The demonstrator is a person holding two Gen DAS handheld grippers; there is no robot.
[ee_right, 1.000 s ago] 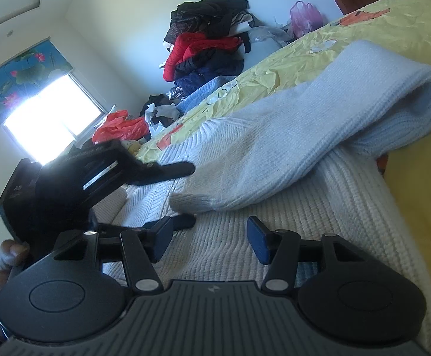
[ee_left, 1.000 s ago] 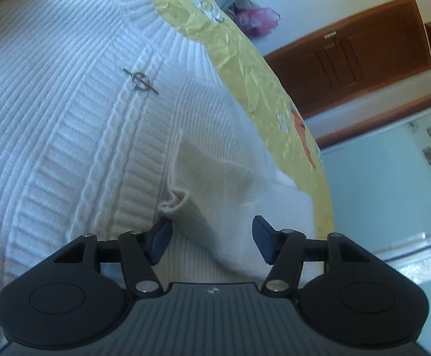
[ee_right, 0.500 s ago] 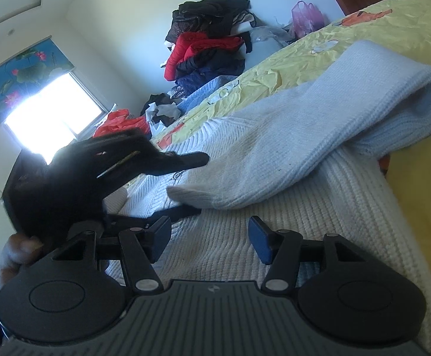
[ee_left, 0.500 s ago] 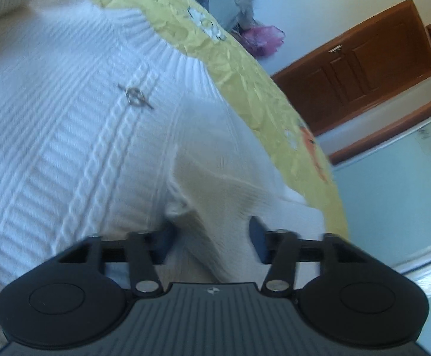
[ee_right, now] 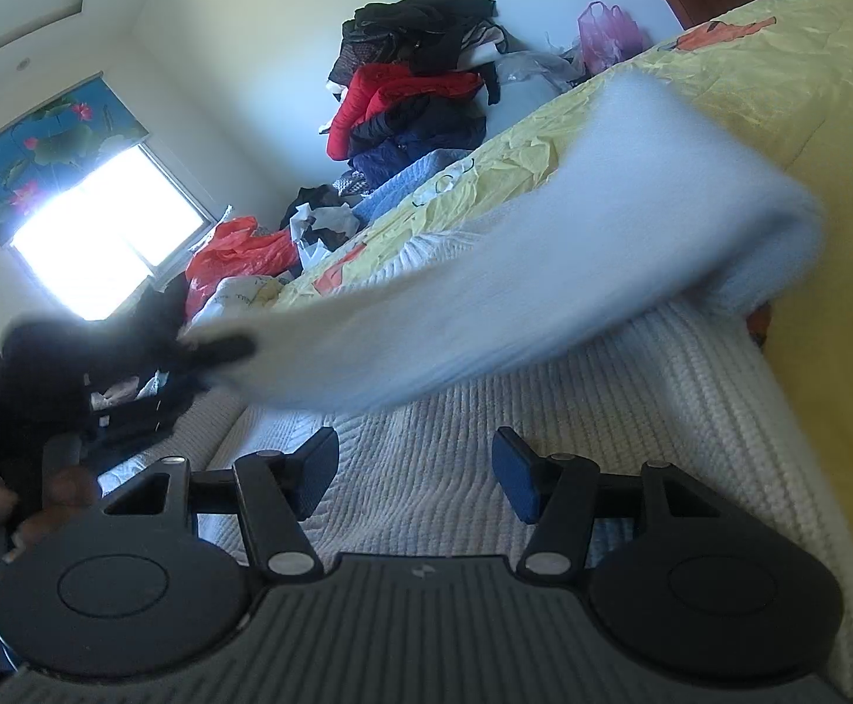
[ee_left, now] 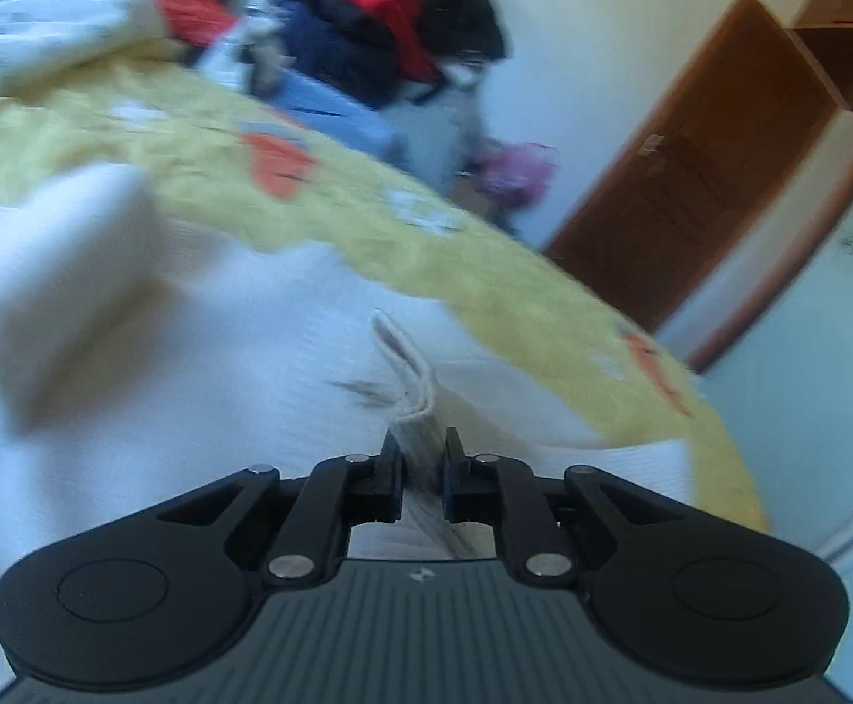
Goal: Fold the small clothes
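A white ribbed knit sweater (ee_left: 203,352) lies on a yellow bedspread (ee_left: 368,199). My left gripper (ee_left: 420,469) is shut on the cuff of the sweater's sleeve (ee_left: 412,405). In the right wrist view that sleeve (ee_right: 544,293) is lifted and stretched across above the sweater body (ee_right: 456,469), with the left gripper (ee_right: 215,349) holding its end at the left. My right gripper (ee_right: 415,472) is open and empty, low over the sweater body.
A pile of red, dark and blue clothes (ee_right: 415,88) sits at the far wall, with a pink bag (ee_right: 602,35) beside it. A brown wooden door (ee_left: 690,176) stands to the right. A bright window (ee_right: 98,229) is at the left.
My left gripper closed on the sleeve cuff and lifted it, pulling the sleeve up and to the left over the sweater. My right gripper stayed open in place.
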